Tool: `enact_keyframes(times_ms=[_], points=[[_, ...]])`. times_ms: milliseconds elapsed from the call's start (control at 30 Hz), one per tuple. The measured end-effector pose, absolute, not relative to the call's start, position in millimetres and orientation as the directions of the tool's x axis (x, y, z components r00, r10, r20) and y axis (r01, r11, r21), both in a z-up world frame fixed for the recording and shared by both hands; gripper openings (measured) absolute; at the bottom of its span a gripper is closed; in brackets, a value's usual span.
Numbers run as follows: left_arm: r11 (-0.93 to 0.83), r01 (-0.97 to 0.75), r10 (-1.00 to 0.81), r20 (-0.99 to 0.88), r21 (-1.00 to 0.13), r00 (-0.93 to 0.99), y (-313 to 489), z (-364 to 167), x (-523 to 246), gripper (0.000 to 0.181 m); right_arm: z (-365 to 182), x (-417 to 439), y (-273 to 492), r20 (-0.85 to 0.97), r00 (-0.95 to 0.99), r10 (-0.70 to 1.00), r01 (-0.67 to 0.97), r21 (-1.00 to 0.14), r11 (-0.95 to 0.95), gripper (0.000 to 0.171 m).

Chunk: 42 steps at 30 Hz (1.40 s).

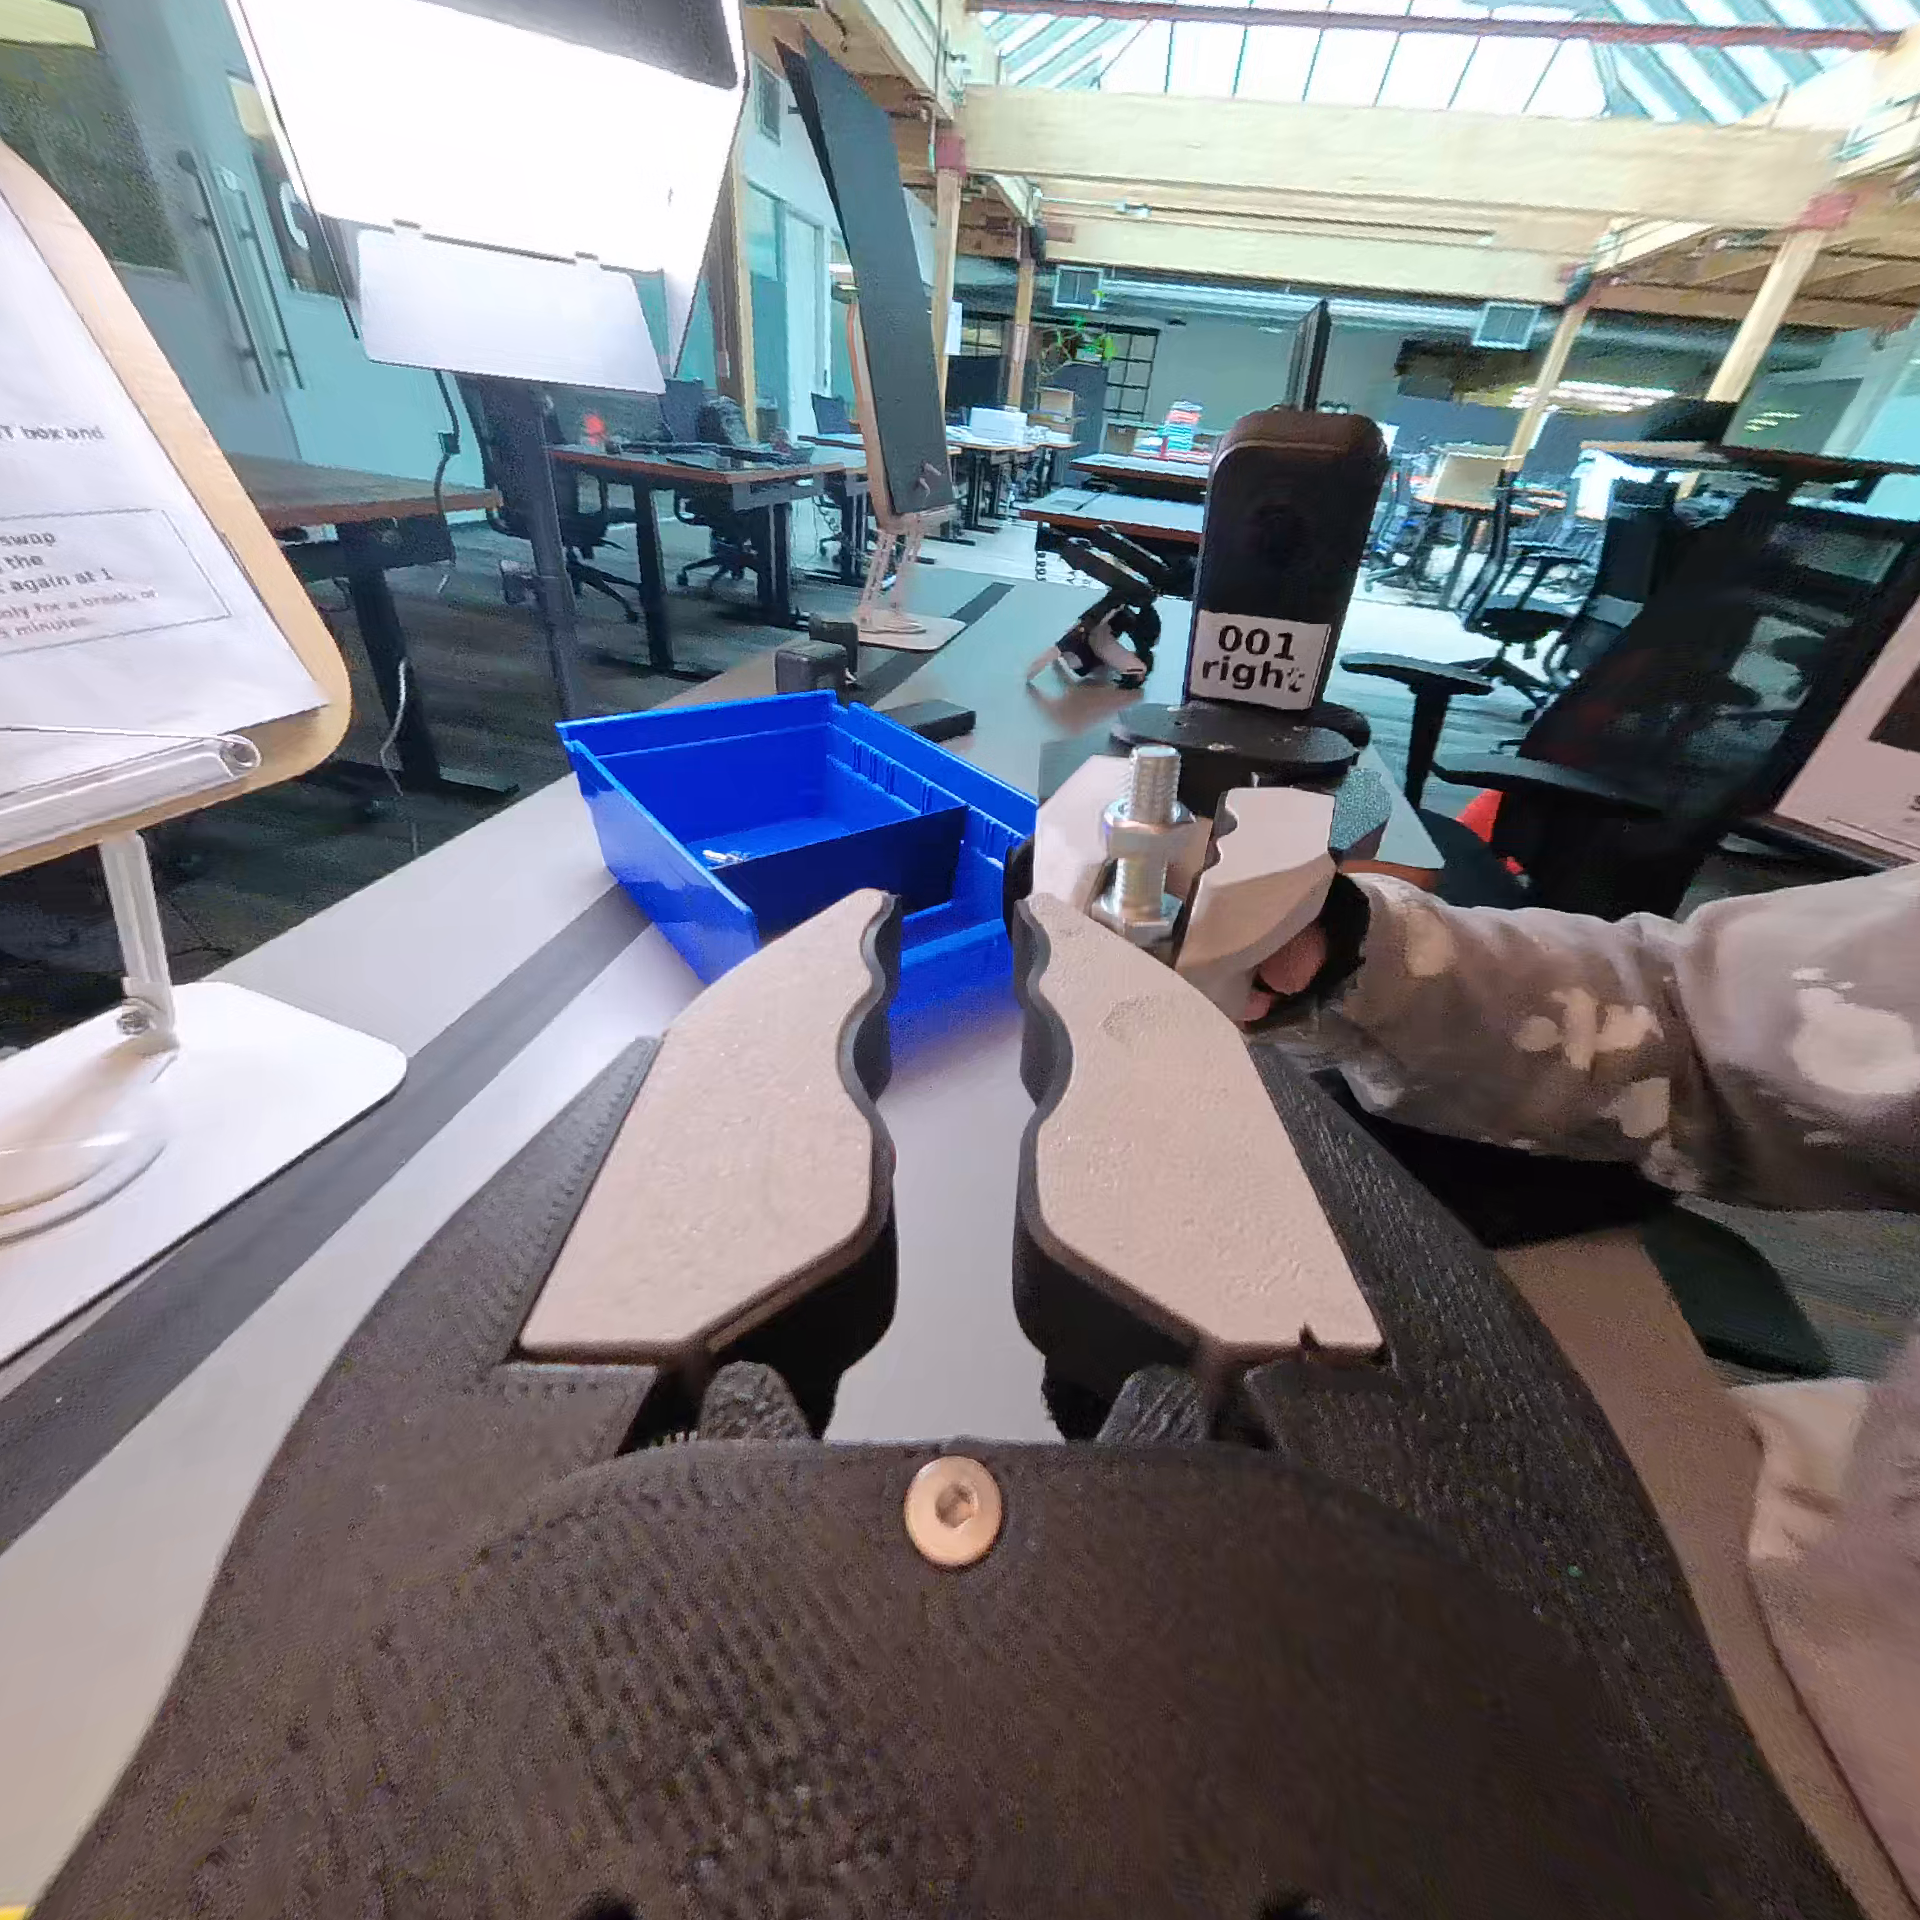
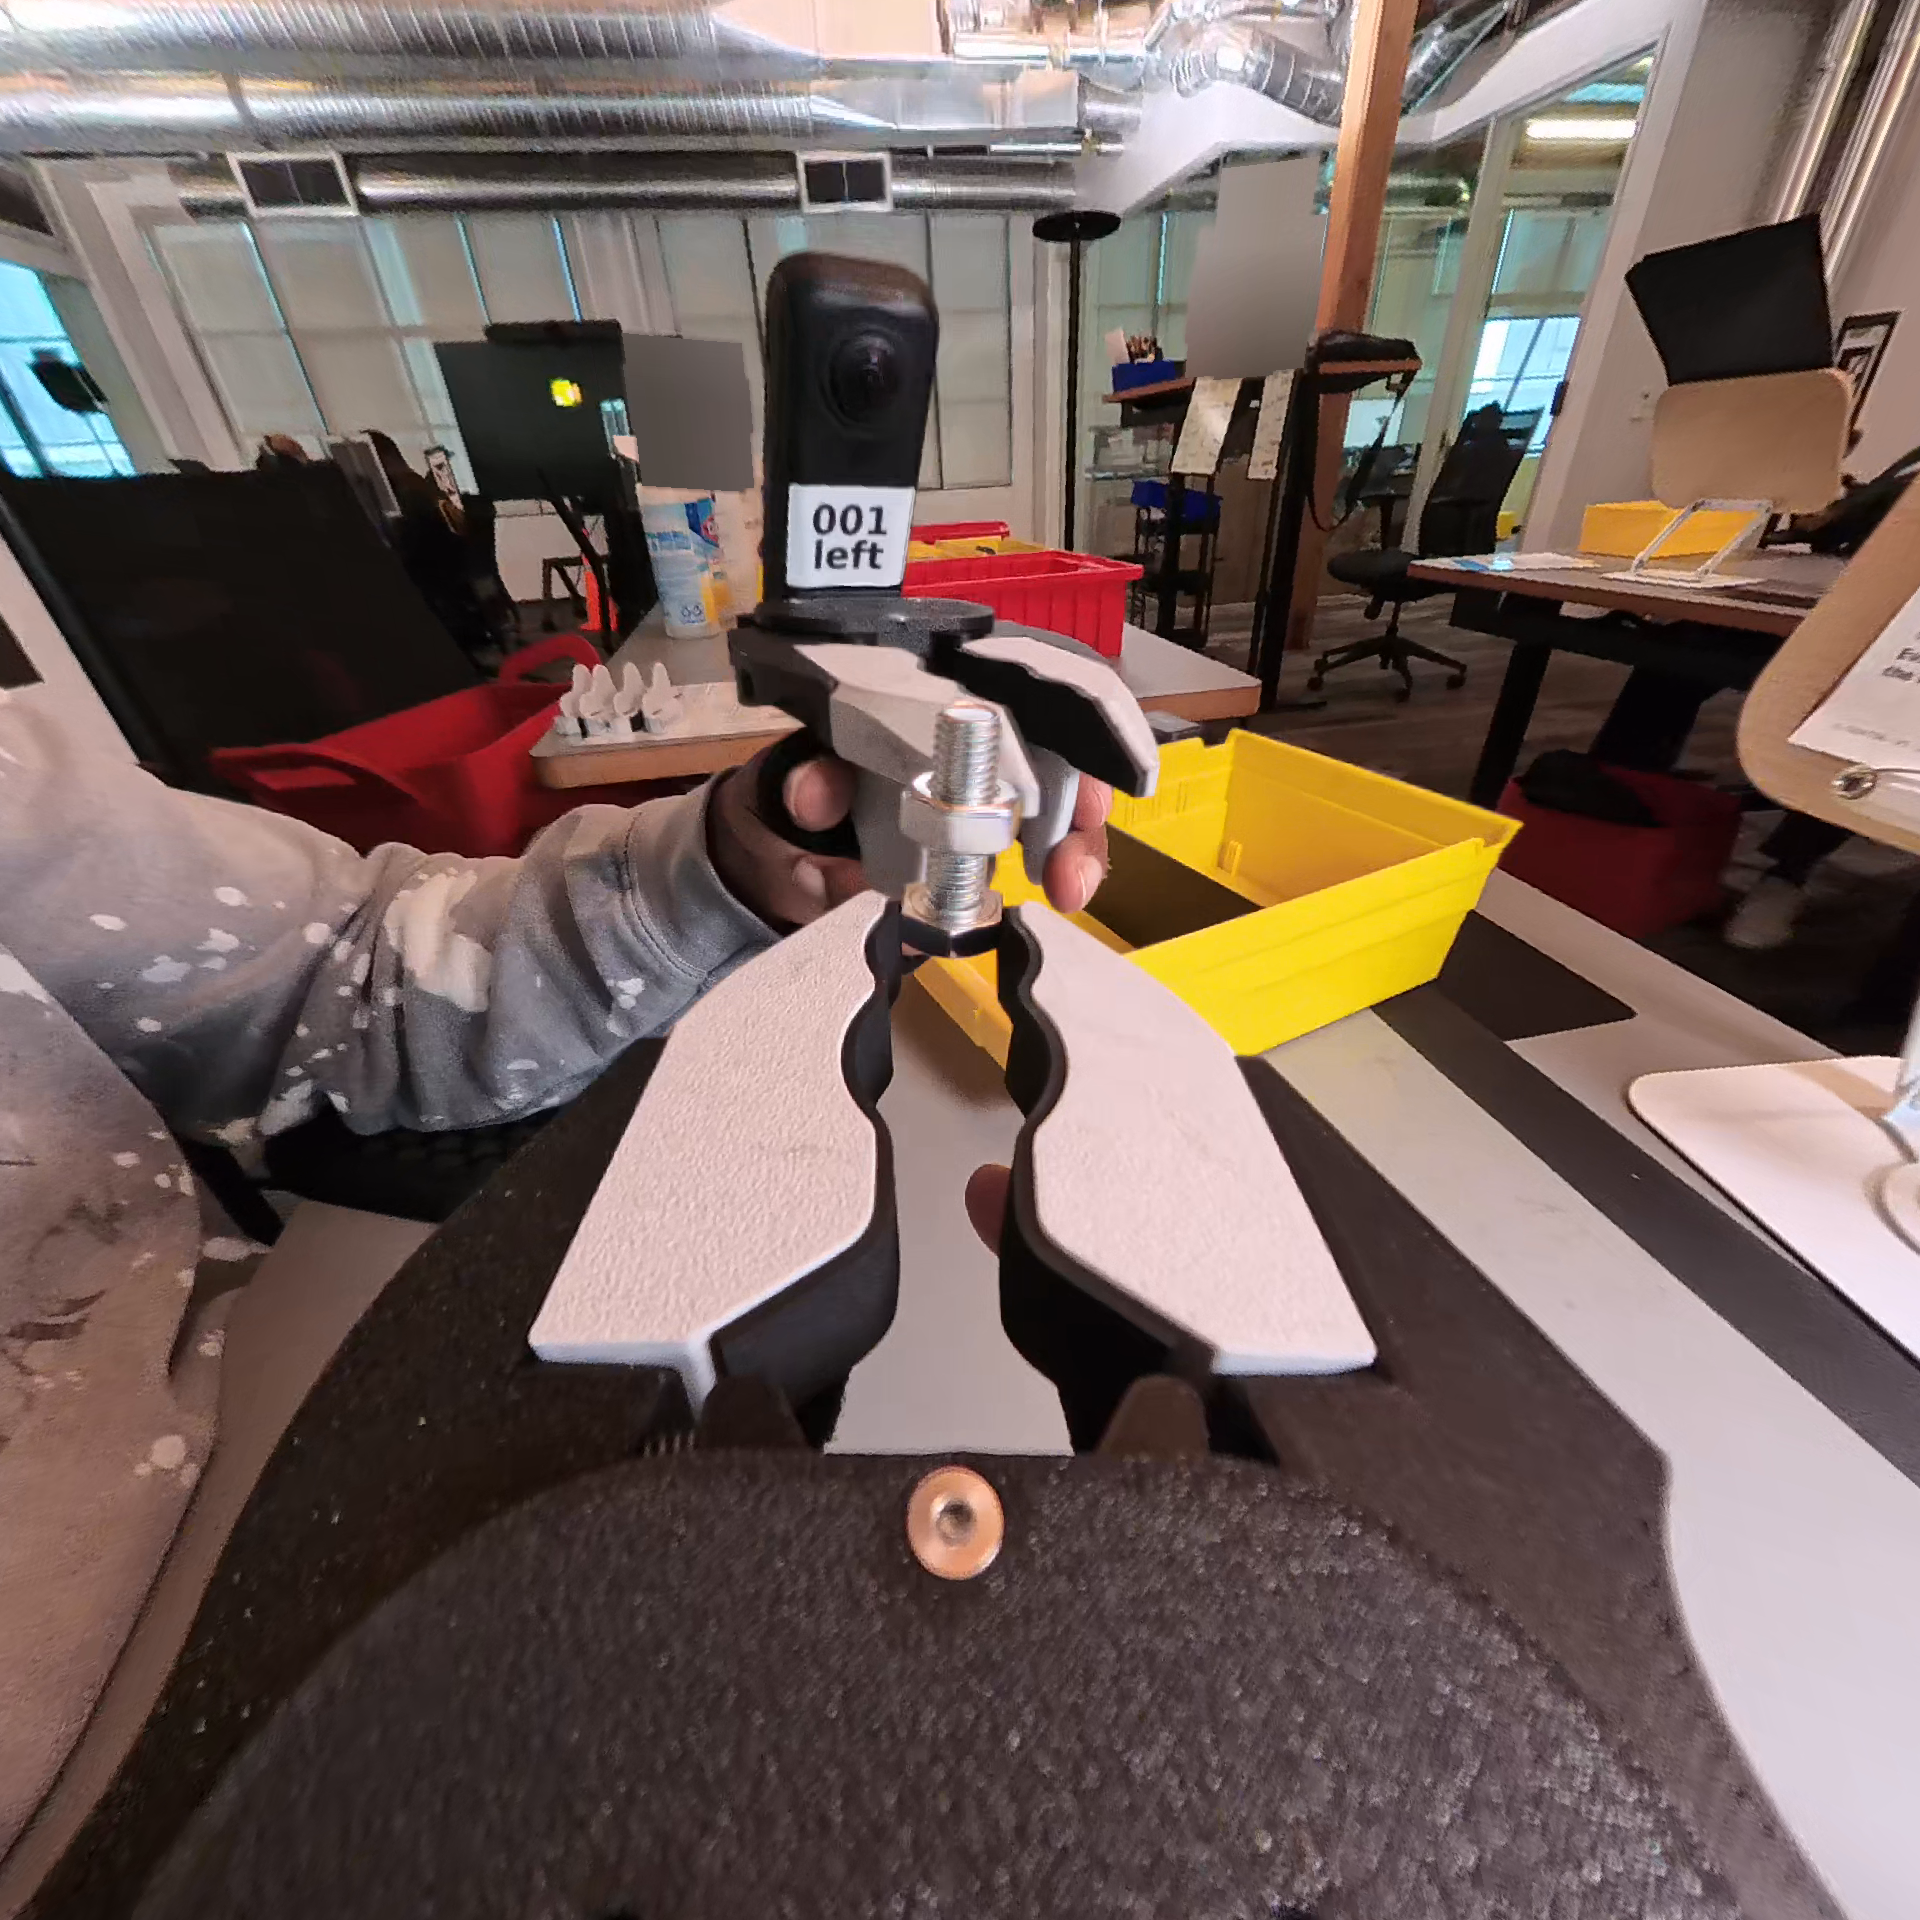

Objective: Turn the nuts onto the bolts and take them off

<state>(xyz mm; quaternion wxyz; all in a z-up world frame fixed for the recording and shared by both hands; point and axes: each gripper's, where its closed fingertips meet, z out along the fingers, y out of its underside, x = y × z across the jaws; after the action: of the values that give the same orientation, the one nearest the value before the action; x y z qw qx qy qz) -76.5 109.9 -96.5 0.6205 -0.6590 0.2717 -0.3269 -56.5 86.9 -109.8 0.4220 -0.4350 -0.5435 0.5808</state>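
Steel bolt (image 2: 961, 821), stiff and slick, stands centre frame, head clamped in right gripper (image 2: 951, 935) jaws; left gripper (image 1: 951, 935) jaws gape narrowly, empty; take the nut (image 2: 958, 812) by its flats.

blue bin (image 1: 727, 831); yellow bin (image 2: 1299, 883); red tub (image 2: 416, 748)

Shiny metal bolt (image 2: 964, 821); glossy plastic yellow bin (image 2: 1309, 894).

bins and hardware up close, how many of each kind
bolt: 1
nut: 1
blue bin: 1
yellow bin: 1
right gripper, shut on the bolt: 1
left gripper, open: 1
total: 6
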Motion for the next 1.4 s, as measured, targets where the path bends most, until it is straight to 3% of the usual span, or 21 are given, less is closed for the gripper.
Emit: enact_keyframes(times_ms=[333, 367, 400, 433, 633, 833, 900, 933, 1233, 1267, 1333, 1400], points=[[-0.096, 0.064, -0.831, 0.115, -0.993, 0.544, 97, -95, -51, 0.034, -116, -61, 86, -0.020, -0.238, 0.971, 0.016, -1.000, -0.017, 0.018], [-0.115, 0.072, -0.824, 0.136, -0.991, 0.550, 100, -95, -55, 0.033, -116, -61, 87, -0.017, -0.230, 0.973, 0.013, -1.000, -0.015, 0.018], [-0.124, 0.078, -0.780, 0.146, -0.989, 0.609, 108, -96, -65, 0.014, -114, -59, 89, -0.024, -0.233, 0.972, 0.002, -1.000, -0.024, 0.018], [-0.096, 0.062, -0.747, 0.113, -0.993, 0.655, 113, -97, -75, 0.014, -111, -57, 88, -0.047, -0.258, 0.965, -0.016, -0.998, -0.053, 0.018], [-0.107, 0.099, -0.819, 0.144, -0.989, 0.555, 99, -90, -61, 0.031, -111, -57, 92, -0.035, -0.227, 0.973, 0.001, -0.999, -0.036, 0.018], [-0.123, 0.057, -0.820, 0.134, -0.991, 0.557, 100, -98, -51, 0.034, -113, -59, 88, -0.023, -0.229, 0.973, 0.002, -1.000, -0.023, 0.018], [-0.110, 0.067, -0.740, 0.126, -0.992, 0.661, 114, -98, -71, 0.013, -108, -55, 90, -0.050, -0.257, 0.965, -0.028, -0.998, -0.059, 0.018], [-0.102, 0.063, -0.731, 0.118, -0.993, 0.672, 115, -99, -77, 0.013, -105, -53, 90, -0.059, -0.265, 0.962, -0.038, -0.997, -0.072, 0.018], [-0.110, 0.073, -0.820, 0.132, -0.991, 0.557, 99, -95, -48, 0.035, -111, -58, 88, -0.038, -0.241, 0.970, -0.003, -0.999, -0.040, 0.018], [-0.117, 0.078, -0.817, 0.141, -0.990, 0.559, 100, -95, -50, 0.034, -111, -58, 89, -0.035, -0.235, 0.971, -0.002, -0.999, -0.036, 0.018], [-0.123, 0.066, -0.738, 0.136, -0.990, 0.661, 114, -99, -69, 0.012, -108, -54, 90, -0.045, -0.255, 0.966, -0.026, -0.998, -0.053, 0.018], [-0.112, 0.056, -0.735, 0.121, -0.992, 0.667, 115, -100, -76, 0.016, -103, -52, 91, -0.050, -0.255, 0.966, -0.042, -0.997, -0.063, 0.018]])
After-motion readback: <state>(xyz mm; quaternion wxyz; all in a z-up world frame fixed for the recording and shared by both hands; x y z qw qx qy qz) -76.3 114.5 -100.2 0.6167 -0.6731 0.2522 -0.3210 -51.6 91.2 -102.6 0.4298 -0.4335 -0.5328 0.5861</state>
